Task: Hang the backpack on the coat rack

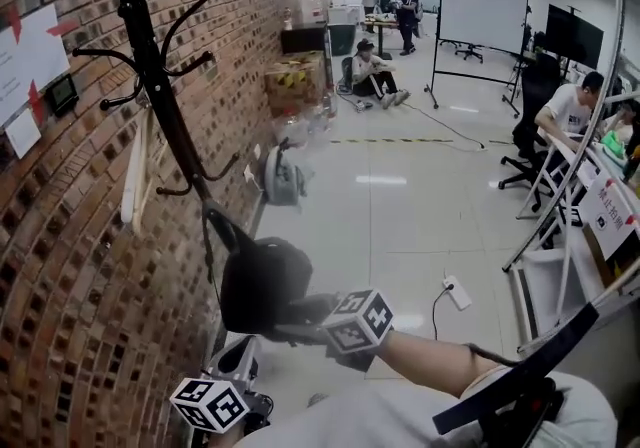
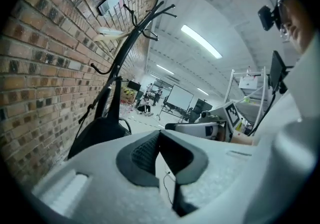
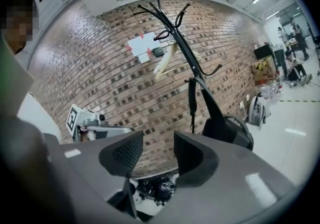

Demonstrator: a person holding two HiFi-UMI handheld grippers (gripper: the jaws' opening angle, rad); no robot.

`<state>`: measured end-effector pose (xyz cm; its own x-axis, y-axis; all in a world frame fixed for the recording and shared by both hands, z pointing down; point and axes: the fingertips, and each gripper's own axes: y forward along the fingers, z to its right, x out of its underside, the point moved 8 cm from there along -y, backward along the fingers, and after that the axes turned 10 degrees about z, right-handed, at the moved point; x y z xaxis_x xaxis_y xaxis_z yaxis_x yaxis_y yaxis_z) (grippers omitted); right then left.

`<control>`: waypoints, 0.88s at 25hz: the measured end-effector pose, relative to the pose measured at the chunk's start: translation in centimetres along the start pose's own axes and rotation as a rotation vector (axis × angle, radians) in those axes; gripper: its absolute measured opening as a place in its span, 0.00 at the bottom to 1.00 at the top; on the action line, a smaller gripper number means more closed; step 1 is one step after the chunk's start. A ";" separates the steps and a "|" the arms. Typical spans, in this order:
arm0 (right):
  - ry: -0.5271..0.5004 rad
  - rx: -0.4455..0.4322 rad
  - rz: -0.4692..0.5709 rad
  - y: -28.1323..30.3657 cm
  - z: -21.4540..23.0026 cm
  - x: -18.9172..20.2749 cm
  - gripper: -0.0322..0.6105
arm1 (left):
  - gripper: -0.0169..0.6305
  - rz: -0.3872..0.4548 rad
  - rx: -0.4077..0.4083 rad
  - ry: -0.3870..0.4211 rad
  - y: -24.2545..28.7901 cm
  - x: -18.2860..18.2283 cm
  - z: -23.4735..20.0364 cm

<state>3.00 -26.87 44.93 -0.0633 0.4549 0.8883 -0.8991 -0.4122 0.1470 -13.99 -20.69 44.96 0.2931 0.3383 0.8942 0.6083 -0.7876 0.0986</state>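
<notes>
A black coat rack (image 1: 150, 66) stands against the brick wall. The black backpack (image 1: 262, 281) hangs low on it by a strap that runs up to a lower hook. My right gripper (image 1: 300, 321) is right beside the backpack's near side, open, with only brick wall showing between its pads (image 3: 122, 153). In the right gripper view the backpack (image 3: 230, 128) and the rack (image 3: 180, 43) lie ahead and to the right. My left gripper (image 1: 240, 356) is lower left, near the rack's foot, shut with nothing in it. Its own view shows the backpack (image 2: 102, 128) at left and the rack (image 2: 127, 48).
A grey backpack (image 1: 282, 178) leans on the wall farther along. A power strip (image 1: 456, 291) with its cable lies on the tiled floor. Cardboard boxes (image 1: 295, 81), a whiteboard (image 1: 482, 11), desks and several people are beyond. A tangle of black cables (image 3: 157, 188) lies by the wall.
</notes>
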 end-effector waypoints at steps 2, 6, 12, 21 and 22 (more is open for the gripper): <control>0.002 -0.029 -0.019 -3.3 -2.1 2.2 0.30 | 0.03 -0.008 0.004 0.003 -0.7 1.8 3.3; -0.045 -0.049 -0.071 -8.8 -5.7 6.5 0.08 | 0.03 -0.023 -0.007 -0.004 -2.4 5.3 9.0; 0.025 -0.144 -0.049 -13.7 -9.3 10.4 0.05 | 0.03 -0.060 -0.034 0.045 -5.0 8.2 14.0; 0.038 -0.158 0.006 -16.9 -12.3 9.8 0.05 | 0.03 -0.109 0.023 0.095 -4.8 7.5 18.1; 0.030 -0.130 0.021 -17.2 -12.5 9.5 0.05 | 0.03 -0.105 0.031 0.104 -5.1 7.4 18.4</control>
<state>12.42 -5.58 45.43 -0.0942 0.4716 0.8768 -0.9458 -0.3173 0.0690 -1.37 -4.71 43.02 0.1494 0.3617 0.9202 0.6544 -0.7339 0.1823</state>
